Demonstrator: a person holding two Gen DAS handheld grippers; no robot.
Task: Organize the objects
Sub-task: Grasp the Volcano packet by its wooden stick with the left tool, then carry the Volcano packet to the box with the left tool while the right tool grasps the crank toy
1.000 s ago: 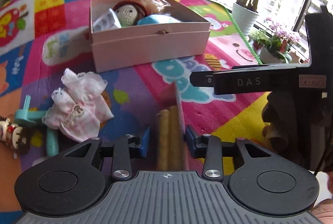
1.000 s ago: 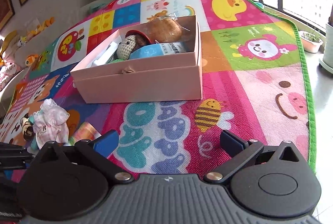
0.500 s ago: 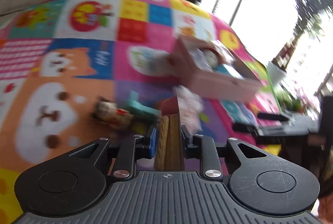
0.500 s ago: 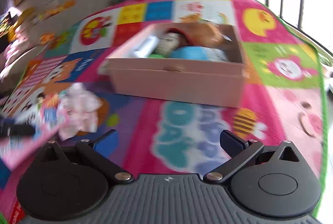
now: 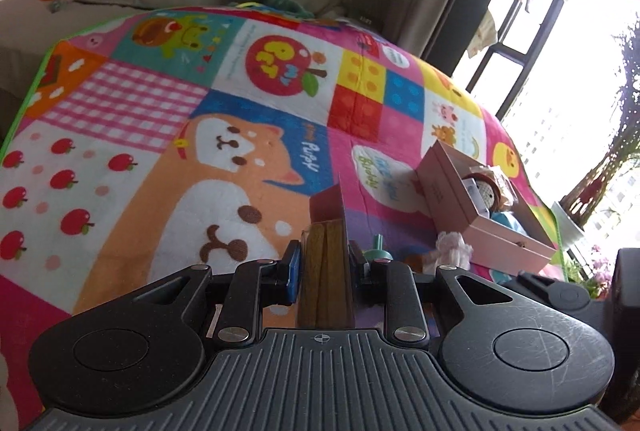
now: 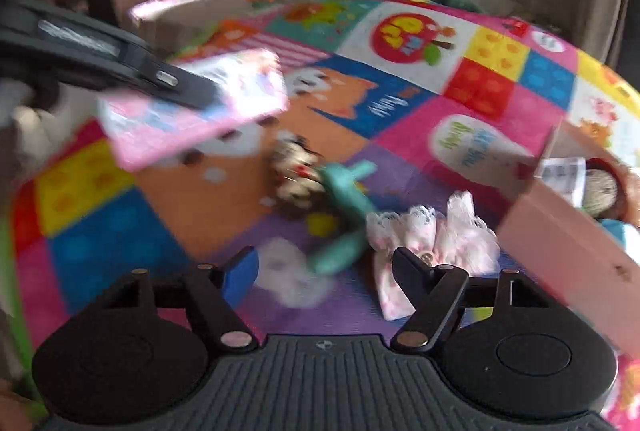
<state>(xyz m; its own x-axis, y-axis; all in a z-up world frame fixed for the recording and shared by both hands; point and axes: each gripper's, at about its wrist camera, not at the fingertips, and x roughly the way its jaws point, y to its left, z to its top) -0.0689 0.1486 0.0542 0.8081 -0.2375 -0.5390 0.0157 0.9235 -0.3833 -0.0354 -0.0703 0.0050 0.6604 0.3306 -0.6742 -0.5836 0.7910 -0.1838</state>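
While left hand-held gripper clamps booklet, mat beyond lies open.

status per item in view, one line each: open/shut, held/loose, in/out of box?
left gripper: shut on the pink packet.
pink packet: held upright, clear of the box.
right gripper: jaws closing, nothing between them.
pink box: open, holding a crocheted doll.
frilly doll dress: loose on the play mat, outside the box.
teal toy: loose on the mat.
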